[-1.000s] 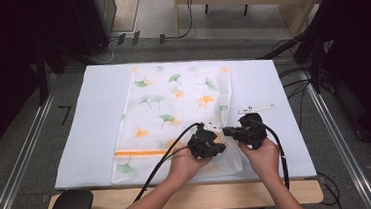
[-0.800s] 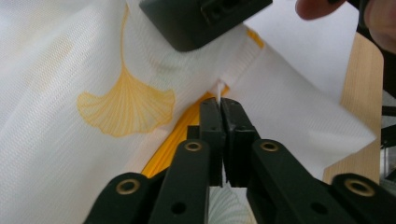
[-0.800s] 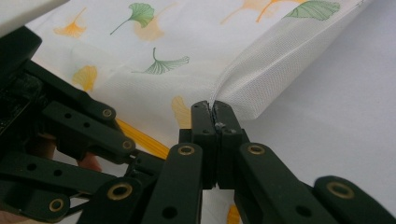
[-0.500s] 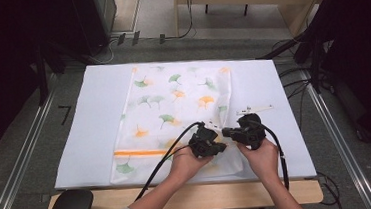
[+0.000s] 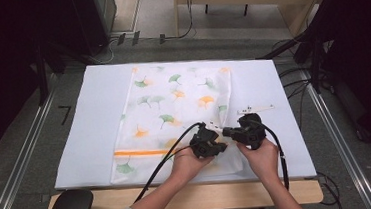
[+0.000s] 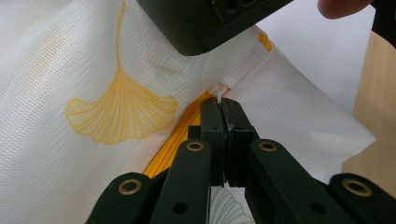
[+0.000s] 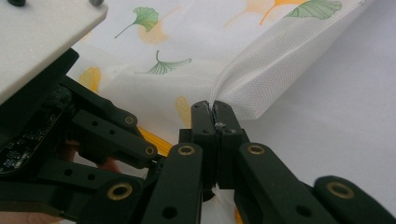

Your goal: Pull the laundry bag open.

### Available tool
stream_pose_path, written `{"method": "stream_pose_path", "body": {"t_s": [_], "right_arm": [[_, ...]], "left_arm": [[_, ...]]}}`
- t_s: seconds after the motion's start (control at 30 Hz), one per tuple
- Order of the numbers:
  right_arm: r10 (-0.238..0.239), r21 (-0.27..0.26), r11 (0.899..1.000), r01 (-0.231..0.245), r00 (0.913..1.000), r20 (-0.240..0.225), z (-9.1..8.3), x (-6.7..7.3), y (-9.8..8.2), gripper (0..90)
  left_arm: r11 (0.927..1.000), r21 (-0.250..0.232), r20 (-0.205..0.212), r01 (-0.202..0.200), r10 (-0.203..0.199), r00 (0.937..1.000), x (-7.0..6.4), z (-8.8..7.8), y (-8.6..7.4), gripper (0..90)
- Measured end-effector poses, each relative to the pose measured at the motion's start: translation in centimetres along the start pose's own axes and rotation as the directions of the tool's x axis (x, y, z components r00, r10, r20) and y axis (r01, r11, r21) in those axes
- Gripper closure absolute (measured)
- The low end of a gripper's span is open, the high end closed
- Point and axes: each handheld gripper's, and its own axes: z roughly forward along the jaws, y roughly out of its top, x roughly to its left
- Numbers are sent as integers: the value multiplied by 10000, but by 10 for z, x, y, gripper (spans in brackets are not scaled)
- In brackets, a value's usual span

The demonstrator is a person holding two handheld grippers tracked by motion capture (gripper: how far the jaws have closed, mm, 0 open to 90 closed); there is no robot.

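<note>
The white mesh laundry bag printed with ginkgo leaves (image 5: 174, 115) lies flat on the white-covered bench (image 5: 89, 117). The left gripper (image 6: 219, 109) pinches the small white zipper pull tab (image 6: 218, 93) with fingers fully closed, beside the orange zipper tape (image 6: 173, 144); the right gripper (image 7: 214, 114) is clamped on the bag's mesh edge. Keep the right grip anchoring the fabric taut and draw the tab straight along the zipper line.

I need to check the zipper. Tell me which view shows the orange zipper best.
The left gripper view: the orange zipper runs close up to the shut left hand-held gripper, which pinches a small white tab at its end. The right gripper view shows a short orange stretch behind linkages; the high view shows a thin orange line.
</note>
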Motion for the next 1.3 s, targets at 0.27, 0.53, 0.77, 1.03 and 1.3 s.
{"method": "stream_pose_path", "body": {"t_s": [0.27,0.53,0.77,1.03,1.3], "right_arm": [[-22,25,10000,22,10000,41,0,-2,-1,900],[23,185,9998,-26,9999,156,-4,-6,-3,900],[127,268,9996,-130,9999,95,-7,-11,-7,899],[201,438,9988,-200,9998,-5,-3,-13,-8,840],[253,508,9984,-254,9997,41,-5,-14,-11,639]], "left_arm": [[10000,70,220,43,-45,9997,2,-4,1,900],[9999,124,268,19,-22,9996,7,-10,0,900],[9998,155,360,149,-154,9992,9,-12,1,900],[9996,255,335,157,-166,9993,8,-10,1,900],[9997,48,233,243,-244,9994,10,-14,1,900]]}}
